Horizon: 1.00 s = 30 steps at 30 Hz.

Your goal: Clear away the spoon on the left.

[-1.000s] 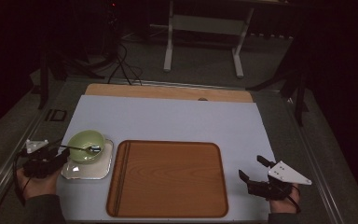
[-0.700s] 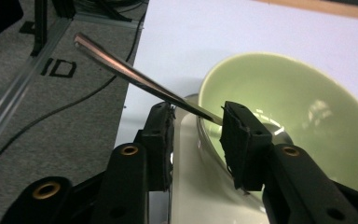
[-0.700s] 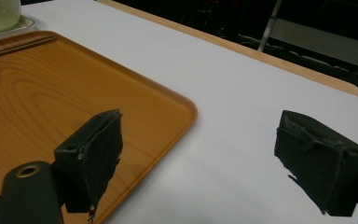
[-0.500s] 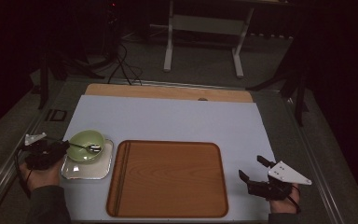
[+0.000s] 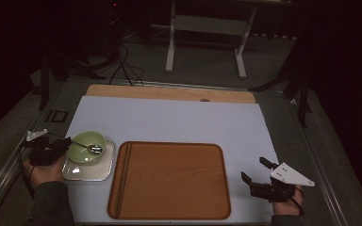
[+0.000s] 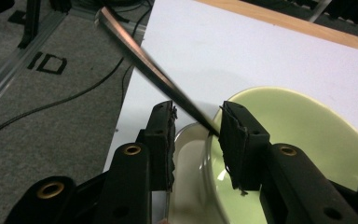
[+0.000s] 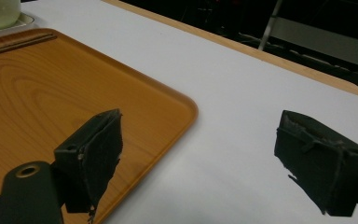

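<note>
spoon [image 6: 163,80] handle | between left tool [image 6: 196,135] pads, jaws just narrowed | right tool [image 7: 200,163] wide, low

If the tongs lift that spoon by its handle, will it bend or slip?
The spoon looks like shiny metal with a straight, thin handle, so it probably stays stiff. That smooth handle passes between the left tongs, whose jaws have just been closing around it, and may slide or swing if held loosely. Its scoop end rests in the green bowl, so lifting could nudge the bowl.
</note>
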Each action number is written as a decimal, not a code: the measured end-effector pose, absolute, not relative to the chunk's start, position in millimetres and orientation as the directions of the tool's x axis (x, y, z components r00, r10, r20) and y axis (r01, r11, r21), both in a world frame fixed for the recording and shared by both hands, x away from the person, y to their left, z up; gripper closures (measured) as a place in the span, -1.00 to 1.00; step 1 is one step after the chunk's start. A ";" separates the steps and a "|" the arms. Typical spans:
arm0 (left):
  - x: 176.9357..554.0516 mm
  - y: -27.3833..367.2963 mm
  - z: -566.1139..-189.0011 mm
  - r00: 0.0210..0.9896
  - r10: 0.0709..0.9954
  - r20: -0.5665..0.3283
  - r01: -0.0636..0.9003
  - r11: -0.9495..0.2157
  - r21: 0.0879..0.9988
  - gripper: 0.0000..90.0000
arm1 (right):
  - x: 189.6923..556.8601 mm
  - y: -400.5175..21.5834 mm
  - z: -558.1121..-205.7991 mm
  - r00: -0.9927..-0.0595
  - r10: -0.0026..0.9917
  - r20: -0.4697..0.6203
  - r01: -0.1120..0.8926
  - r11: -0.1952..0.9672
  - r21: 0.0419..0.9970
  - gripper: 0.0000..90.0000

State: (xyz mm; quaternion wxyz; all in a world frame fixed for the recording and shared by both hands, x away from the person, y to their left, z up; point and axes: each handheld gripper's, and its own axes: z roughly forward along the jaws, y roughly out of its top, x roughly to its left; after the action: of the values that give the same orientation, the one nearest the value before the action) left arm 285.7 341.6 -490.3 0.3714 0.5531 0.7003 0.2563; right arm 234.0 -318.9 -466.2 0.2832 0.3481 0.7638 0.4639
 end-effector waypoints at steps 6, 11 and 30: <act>293.5 341.6 -487.0 -0.116 0.967 -0.228 0.586 0.252 0.770 0.53 | 233.9 -318.1 -466.4 -0.597 0.794 -0.112 0.271 0.332 0.904 -0.68; 299.5 341.4 -486.7 -0.113 0.967 -0.228 0.593 0.250 0.766 0.54 | 233.9 -317.2 -466.3 -0.600 0.791 -0.120 0.269 0.341 0.900 -0.68; 299.9 316.8 -466.9 0.034 0.968 -0.249 0.537 0.193 0.821 0.91 | 233.3 -316.6 -465.6 -0.600 0.791 -0.120 0.269 0.340 0.901 -0.68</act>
State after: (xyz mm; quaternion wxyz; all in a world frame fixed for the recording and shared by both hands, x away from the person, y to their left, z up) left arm 299.9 316.8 -466.9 0.4222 0.5818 0.6465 0.2553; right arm 233.3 -316.6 -465.6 0.2844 0.3454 0.7676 0.4589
